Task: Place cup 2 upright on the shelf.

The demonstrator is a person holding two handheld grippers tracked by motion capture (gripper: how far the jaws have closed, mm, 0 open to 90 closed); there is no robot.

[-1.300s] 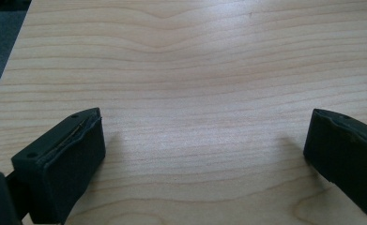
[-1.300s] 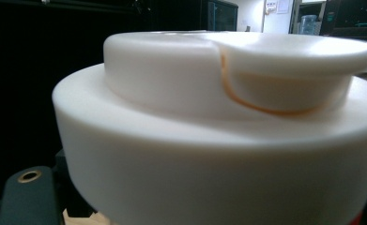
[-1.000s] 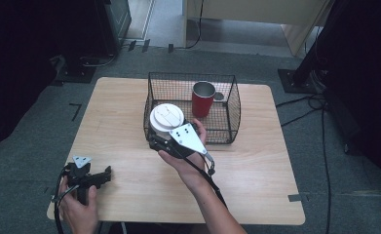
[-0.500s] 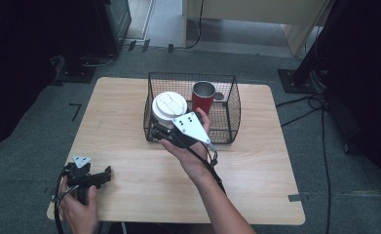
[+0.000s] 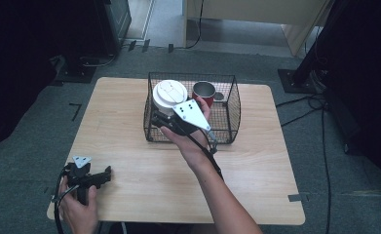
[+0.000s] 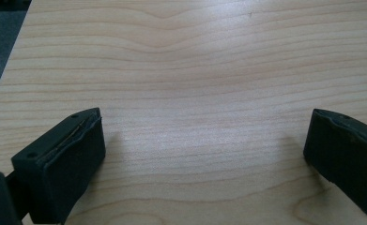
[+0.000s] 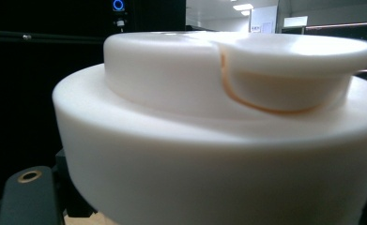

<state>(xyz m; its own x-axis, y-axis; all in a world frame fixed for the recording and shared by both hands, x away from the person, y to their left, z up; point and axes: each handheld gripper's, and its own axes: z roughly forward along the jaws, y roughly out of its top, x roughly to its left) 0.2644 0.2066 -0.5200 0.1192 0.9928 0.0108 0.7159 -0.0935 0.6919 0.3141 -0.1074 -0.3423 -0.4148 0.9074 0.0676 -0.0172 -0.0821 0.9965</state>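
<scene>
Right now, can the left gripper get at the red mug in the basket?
Probably not without moving. The left gripper rests open at the table's near left corner, while the red mug stands inside the wire basket, with the right gripper and its white cup between.

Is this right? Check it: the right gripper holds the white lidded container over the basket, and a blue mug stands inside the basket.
Not quite: the mug in the basket is red, as the high view shows. The right gripper does hold the white lidded container over it.

White lidded cup (image 5: 169,95), upright, raised over wire basket (image 5: 229,109)
</scene>
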